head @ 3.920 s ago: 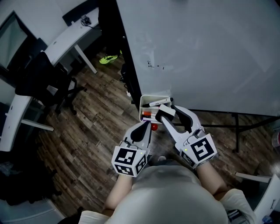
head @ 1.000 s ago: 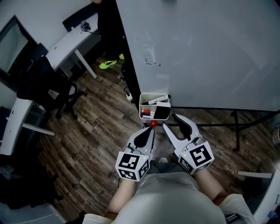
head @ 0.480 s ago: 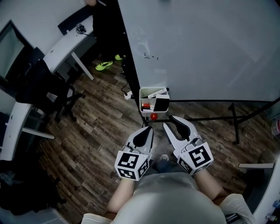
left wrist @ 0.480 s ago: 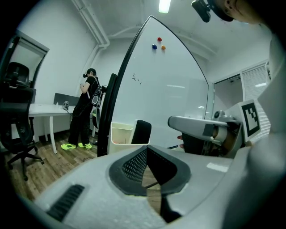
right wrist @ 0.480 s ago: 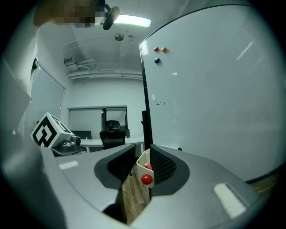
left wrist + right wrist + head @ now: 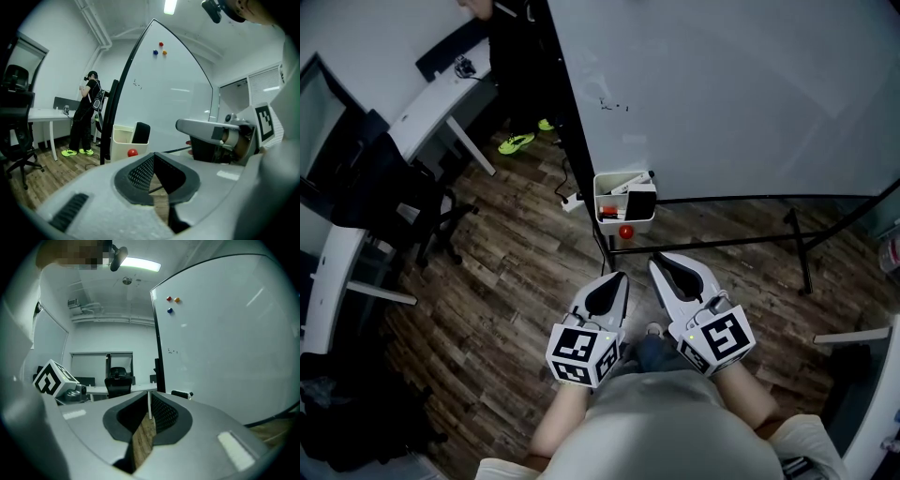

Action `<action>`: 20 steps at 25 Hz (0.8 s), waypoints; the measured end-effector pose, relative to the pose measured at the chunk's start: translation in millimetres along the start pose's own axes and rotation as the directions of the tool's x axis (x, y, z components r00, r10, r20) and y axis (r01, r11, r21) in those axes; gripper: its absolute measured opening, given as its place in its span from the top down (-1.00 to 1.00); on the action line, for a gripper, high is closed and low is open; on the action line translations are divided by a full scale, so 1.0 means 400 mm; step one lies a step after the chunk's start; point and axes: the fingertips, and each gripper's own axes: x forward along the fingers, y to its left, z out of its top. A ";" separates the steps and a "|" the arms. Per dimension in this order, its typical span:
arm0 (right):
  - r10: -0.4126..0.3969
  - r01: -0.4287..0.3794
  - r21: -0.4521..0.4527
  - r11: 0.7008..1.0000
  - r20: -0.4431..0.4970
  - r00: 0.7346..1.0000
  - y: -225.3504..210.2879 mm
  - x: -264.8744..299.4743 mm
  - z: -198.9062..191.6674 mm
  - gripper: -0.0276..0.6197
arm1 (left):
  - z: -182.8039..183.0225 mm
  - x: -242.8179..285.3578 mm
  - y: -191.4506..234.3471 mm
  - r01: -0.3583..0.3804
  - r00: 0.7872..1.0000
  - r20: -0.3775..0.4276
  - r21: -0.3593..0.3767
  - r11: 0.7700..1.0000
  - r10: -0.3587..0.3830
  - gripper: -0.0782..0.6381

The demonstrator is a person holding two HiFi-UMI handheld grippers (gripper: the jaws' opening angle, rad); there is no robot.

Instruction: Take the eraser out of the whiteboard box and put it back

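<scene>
Closest to the body, low in the head view: left tongs clenched, pads tip to tip, nothing between. Just beside, right tongs, jaws just now closing up, tips met, likewise gripping nothing, only planks showing through the slot behind the tips. Both held side by side above the wood-plank floor, pointing toward the whiteboard, well apart from the box.

Farther on, white whiteboard box at the board's lower left corner. Inside, black eraser upright at the right end, top poking above the rim. Marker lying slanted beside it toward the back. Small red round thing low at the box's front; whether stuck to it, not clear. Black stand bar running right from under the box.

On the board face, a small scribble; higher up, in the left gripper view, coloured magnets.

Off to the left, black office chair by a white counter. Farthest back, person in dark clothes standing at that counter, neon-yellow shoes on the planks.
</scene>
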 end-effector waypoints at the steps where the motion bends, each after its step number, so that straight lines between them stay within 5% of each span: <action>1: -0.001 0.001 -0.001 1.000 0.000 1.000 0.008 -0.009 0.000 0.84 | -0.004 -0.008 -0.006 0.002 1.000 0.000 0.000 1.000 -0.002 0.77; 20: -0.038 0.038 -0.010 0.999 0.001 0.999 0.112 -0.148 -0.021 0.91 | -0.068 -0.126 -0.112 0.026 1.000 0.001 0.003 1.000 -0.026 0.77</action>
